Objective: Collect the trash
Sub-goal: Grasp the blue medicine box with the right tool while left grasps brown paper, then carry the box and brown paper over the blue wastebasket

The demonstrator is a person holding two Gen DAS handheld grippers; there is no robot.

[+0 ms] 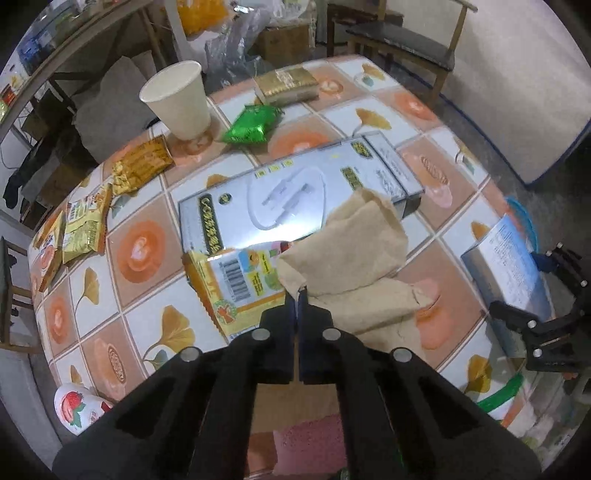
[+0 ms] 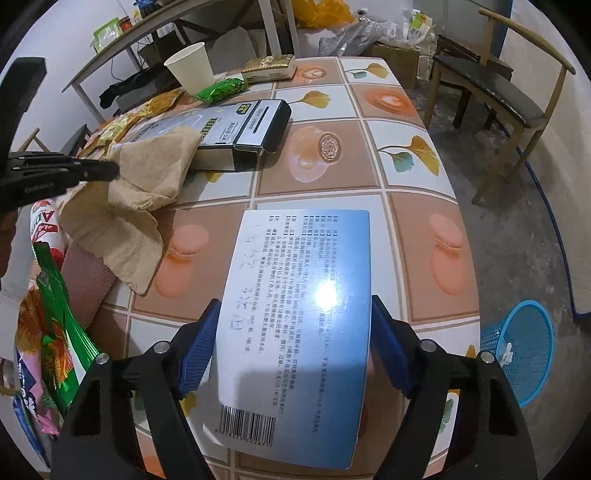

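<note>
Tiled surface (image 2: 413, 221) with leaf and macaron prints. Wooden chair (image 2: 517, 99) with dark seat stands beyond its far right corner. Cardboard boxes (image 2: 397, 55) and clear plastic bags (image 2: 354, 35) crowd the floor behind.

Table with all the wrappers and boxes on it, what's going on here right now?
A person is clearing trash with two handheld grippers. The left gripper is pinched shut on a crumpled brown paper napkin, lifting it over the tiled-pattern table. The right gripper clamps a flat blue-and-white printed box. A blue plastic mesh waste basket waits on the floor beside the table. Snack wrappers and a white paper cup remain.
</note>
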